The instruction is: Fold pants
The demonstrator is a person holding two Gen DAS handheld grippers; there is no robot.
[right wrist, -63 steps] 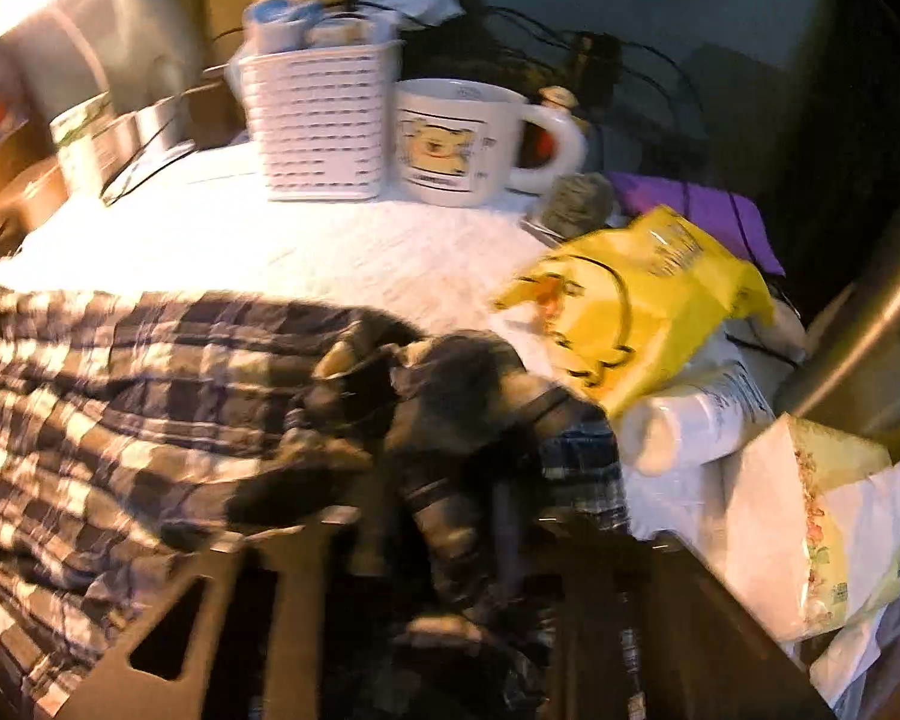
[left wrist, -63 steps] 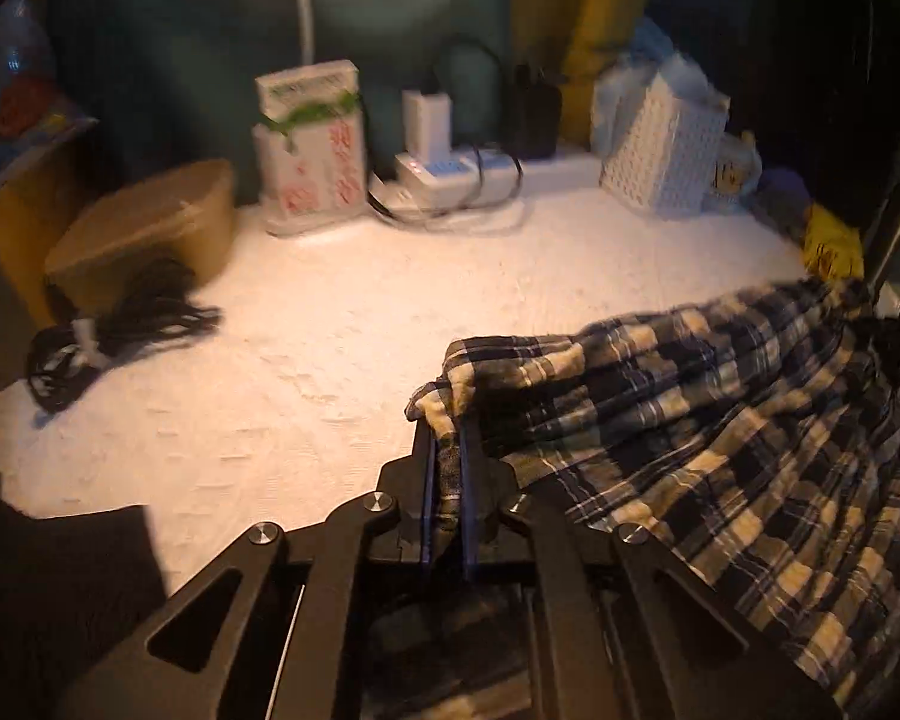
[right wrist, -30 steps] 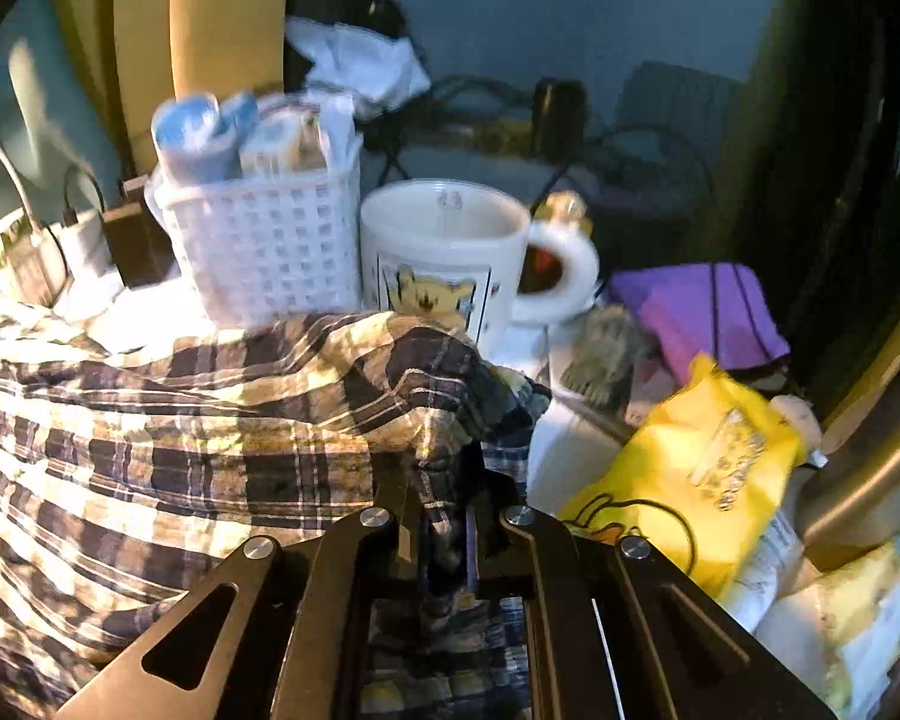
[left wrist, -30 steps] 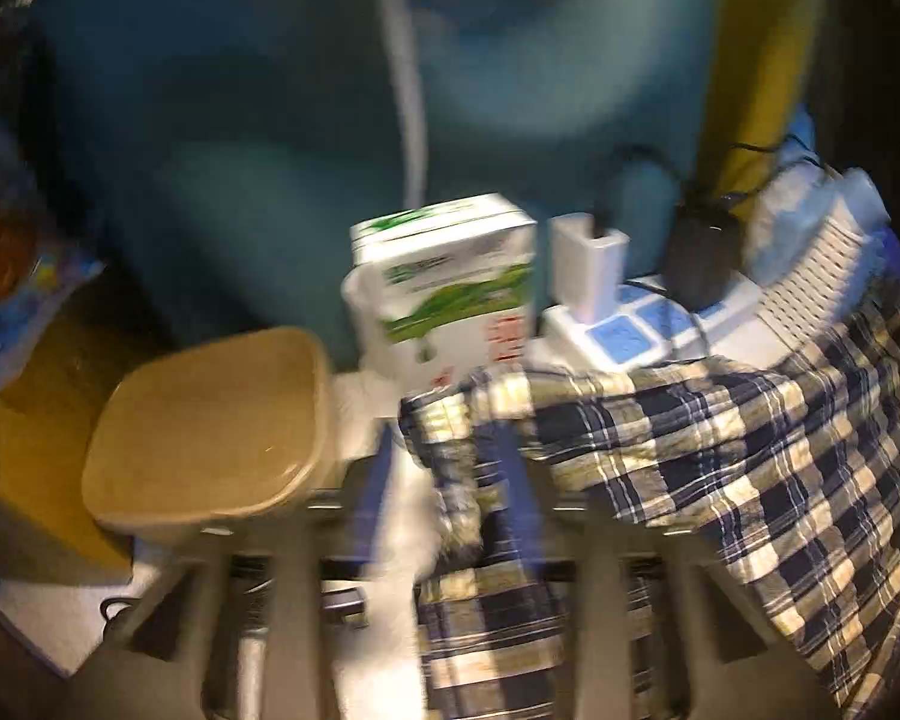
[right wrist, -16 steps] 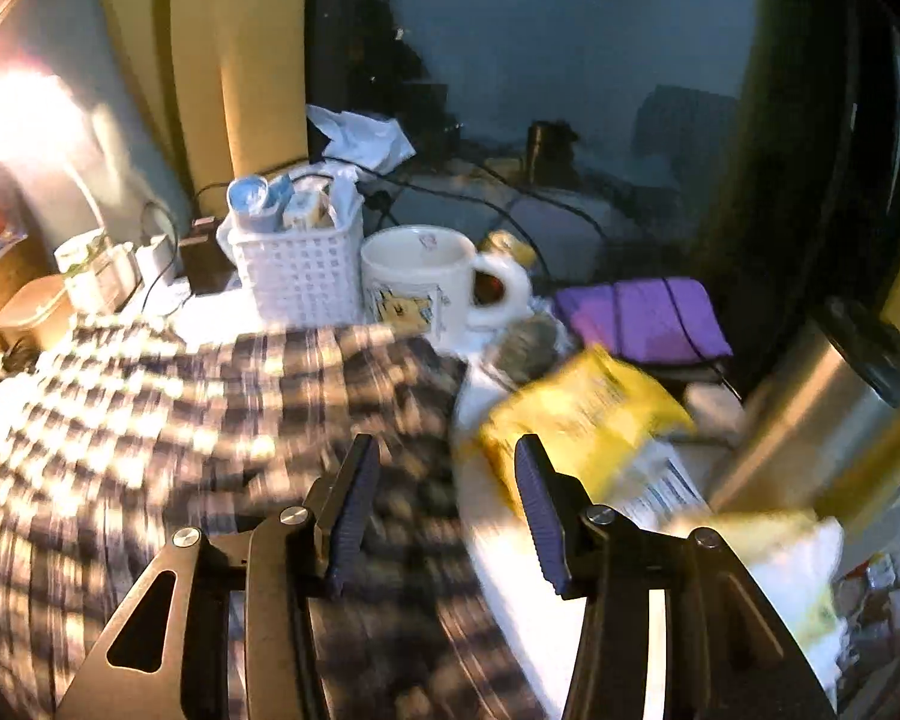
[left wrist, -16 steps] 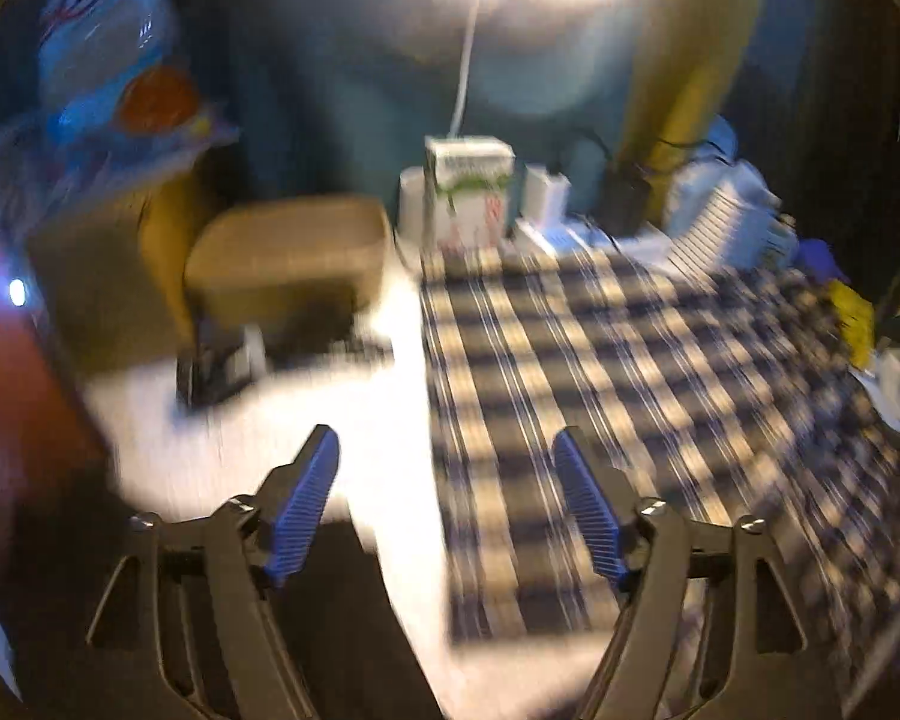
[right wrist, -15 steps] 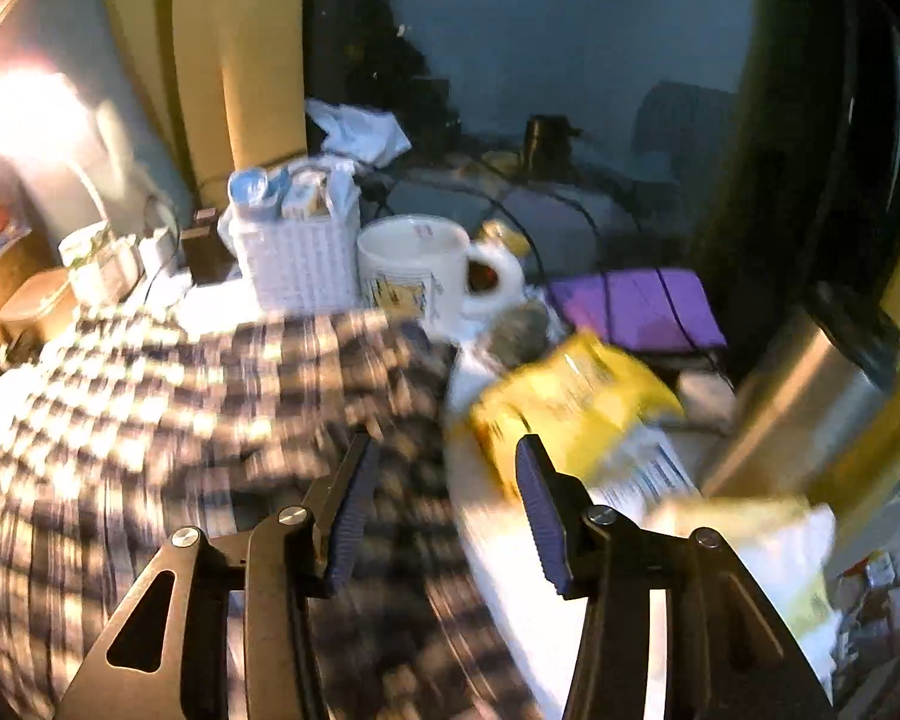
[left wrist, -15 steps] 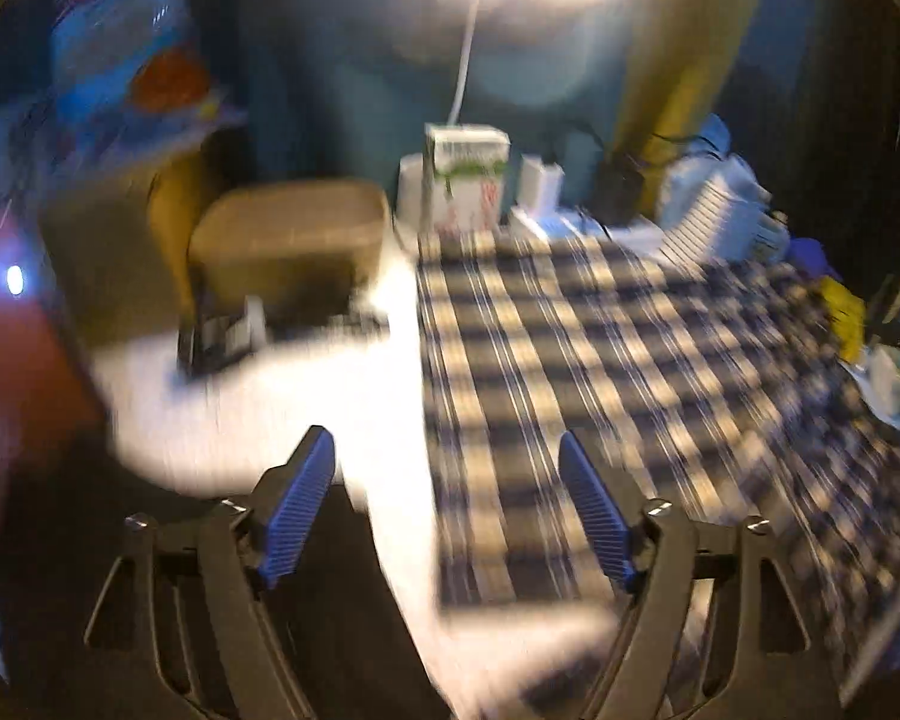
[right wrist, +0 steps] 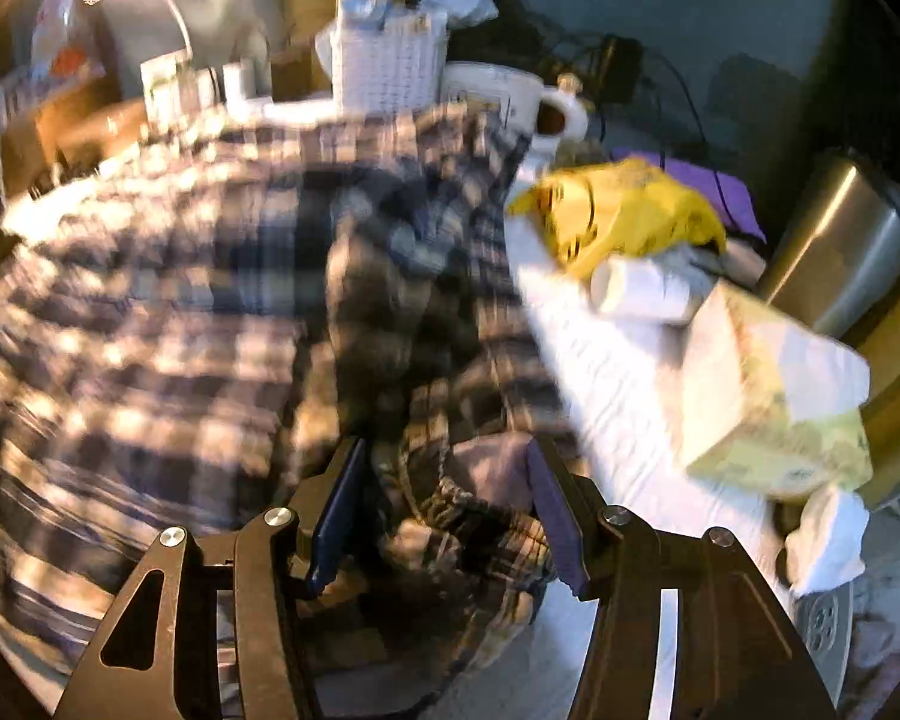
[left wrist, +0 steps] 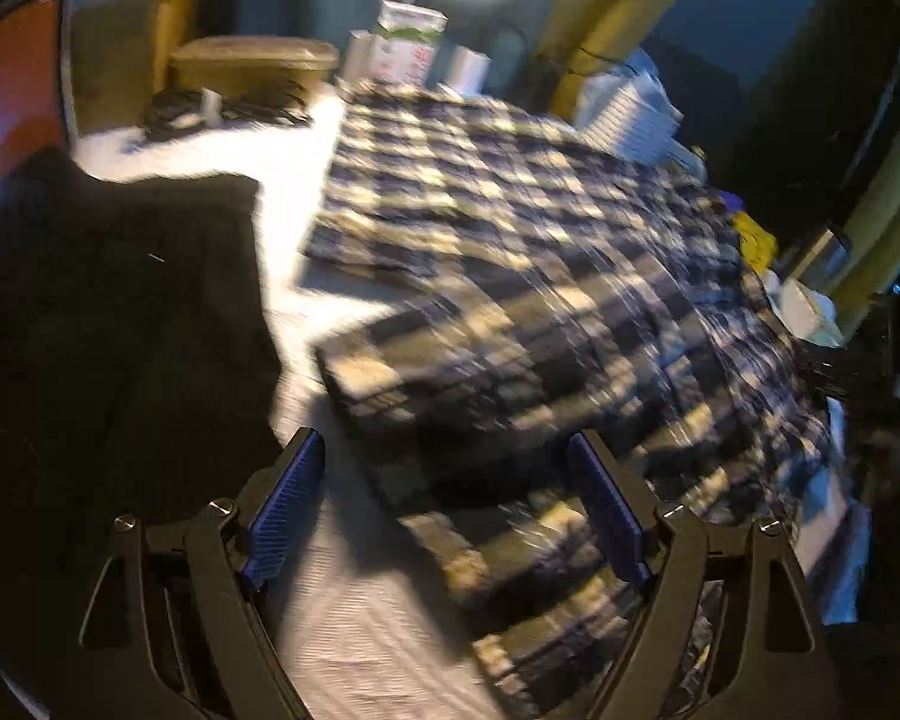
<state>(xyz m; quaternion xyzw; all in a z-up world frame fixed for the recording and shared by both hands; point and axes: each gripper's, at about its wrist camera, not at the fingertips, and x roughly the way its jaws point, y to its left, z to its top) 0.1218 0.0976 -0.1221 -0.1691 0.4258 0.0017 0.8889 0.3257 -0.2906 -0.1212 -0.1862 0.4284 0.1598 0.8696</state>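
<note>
The plaid pants (left wrist: 510, 240) lie spread over the white tabletop, blue and cream checked; both views are motion-blurred. In the left wrist view my left gripper (left wrist: 444, 510) is open and empty, just above the near leg's end. In the right wrist view the pants (right wrist: 150, 300) fill the left side, with a bunched, crumpled waist part near the middle. My right gripper (right wrist: 444, 510) is open, its jaws standing on either side of that bunched cloth without closing on it.
A tan box (left wrist: 252, 63), black cable coil (left wrist: 222, 108) and carton (left wrist: 408, 36) stand at the back left. A white basket (right wrist: 384, 66), bear mug (right wrist: 510, 102), yellow bag (right wrist: 618, 210), steel flask (right wrist: 840, 252) and tissue pack (right wrist: 774, 396) crowd the right side.
Both grippers let go of the pants after carrying them to the back of the table, then opened and drew back toward me. The pants now lie spread out.
</note>
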